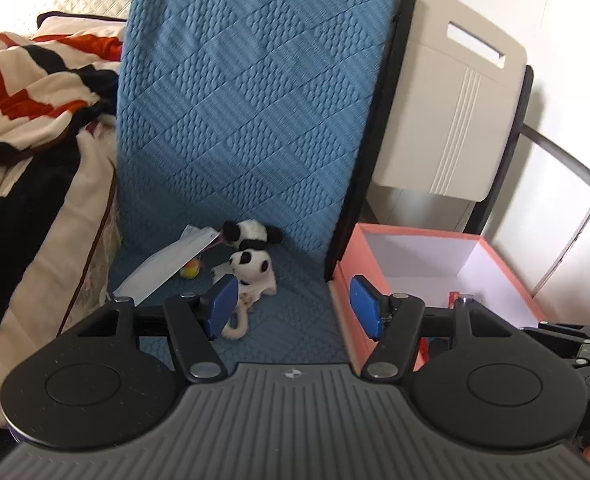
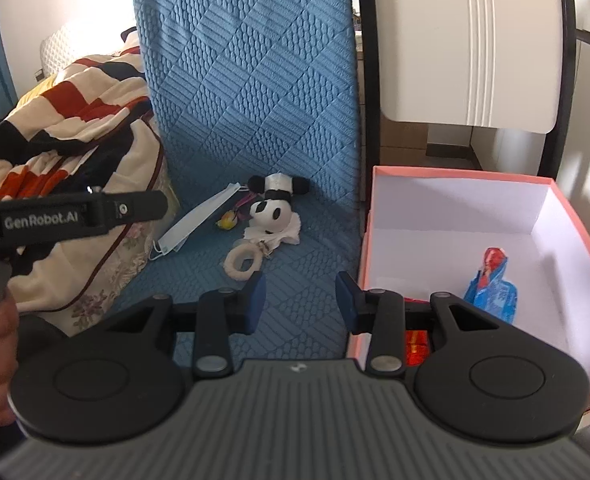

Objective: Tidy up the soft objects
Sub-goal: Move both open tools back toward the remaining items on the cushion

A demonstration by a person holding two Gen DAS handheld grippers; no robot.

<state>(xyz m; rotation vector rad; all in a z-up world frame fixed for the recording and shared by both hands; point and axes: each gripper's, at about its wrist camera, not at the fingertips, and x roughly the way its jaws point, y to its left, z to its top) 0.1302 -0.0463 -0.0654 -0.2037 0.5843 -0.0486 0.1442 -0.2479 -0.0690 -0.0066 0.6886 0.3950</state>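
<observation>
A black-and-white panda plush (image 1: 251, 258) (image 2: 275, 208) lies on the blue quilted seat (image 1: 287, 320) (image 2: 303, 264), with a cream ring (image 2: 242, 263) (image 1: 237, 326) in front of it. A white face mask (image 1: 167, 264) (image 2: 193, 222) and a small yellow toy (image 1: 191, 270) (image 2: 227, 221) lie to its left. A pink box (image 1: 359, 248) (image 2: 571, 216) stands to the right and holds a blue-and-red soft item (image 2: 491, 284). My left gripper (image 1: 293, 306) is open, just in front of the panda. My right gripper (image 2: 300, 300) is open and empty above the seat, beside the box.
A striped red, black and cream blanket (image 1: 35, 100) (image 2: 67, 120) is heaped to the left of the seat. A cream folding chair back (image 1: 451, 108) (image 2: 467, 40) stands behind the box. The left gripper's handle (image 2: 71, 212) reaches in at the left of the right wrist view.
</observation>
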